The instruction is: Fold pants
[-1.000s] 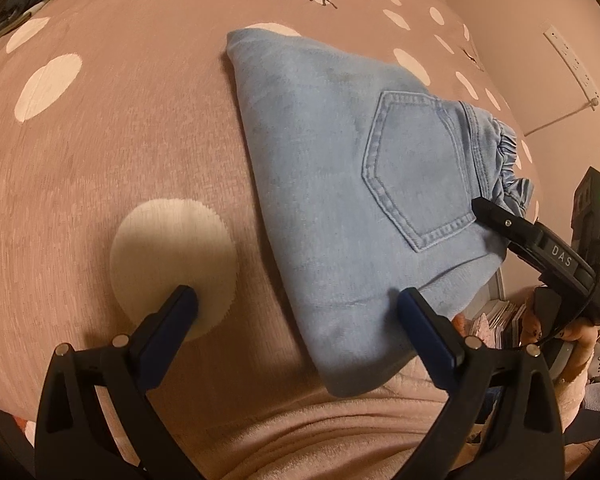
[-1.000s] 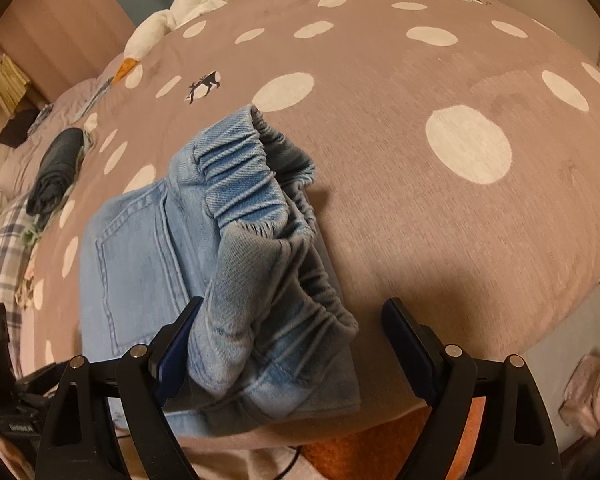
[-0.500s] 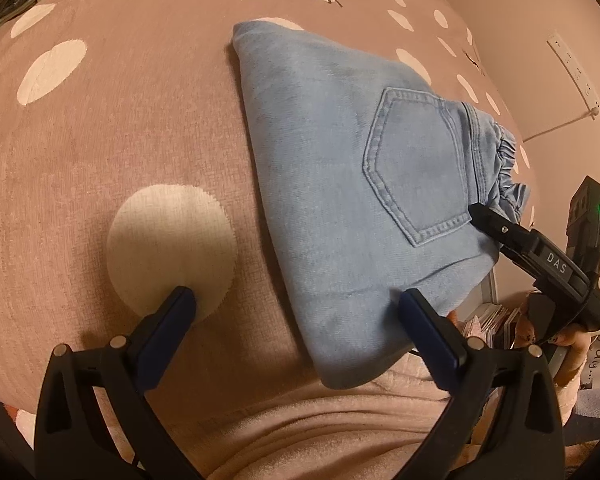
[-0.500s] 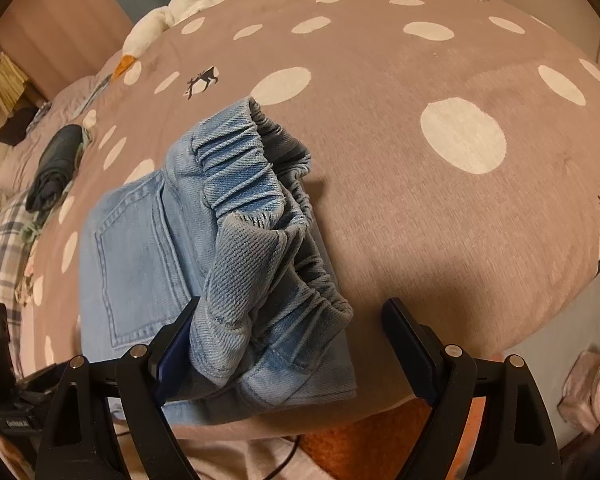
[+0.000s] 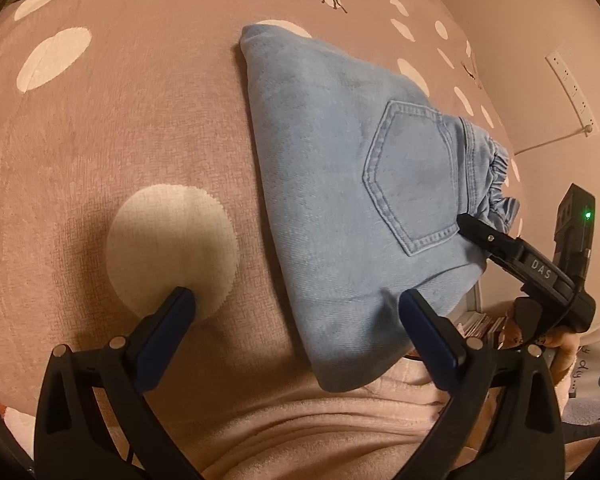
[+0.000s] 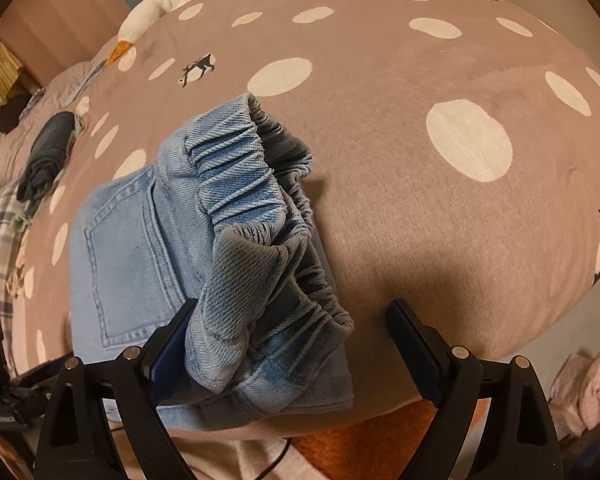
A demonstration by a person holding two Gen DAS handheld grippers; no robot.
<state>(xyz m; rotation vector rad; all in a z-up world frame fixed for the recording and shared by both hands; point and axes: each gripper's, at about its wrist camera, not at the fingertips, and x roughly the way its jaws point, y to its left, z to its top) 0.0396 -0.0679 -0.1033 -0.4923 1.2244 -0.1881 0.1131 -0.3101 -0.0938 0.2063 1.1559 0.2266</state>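
On the bed (image 5: 100,140) | folded pants (image 5: 340,184) lie flat | my left claw (image 5: 296,304) gapes empty | my right claw (image 6: 292,316) spread, waistband between, ungripped.

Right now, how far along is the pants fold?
The jeans already lie in a compact folded bundle on the spotted blanket. Both tongs, left and right, stand open, gripping nothing. Left: perhaps flattening the bunched waistband.

folded pants (image 5: 340,184) on dotted blanket (image 5: 120,120) | left tool (image 5: 296,312) spread wide, empty
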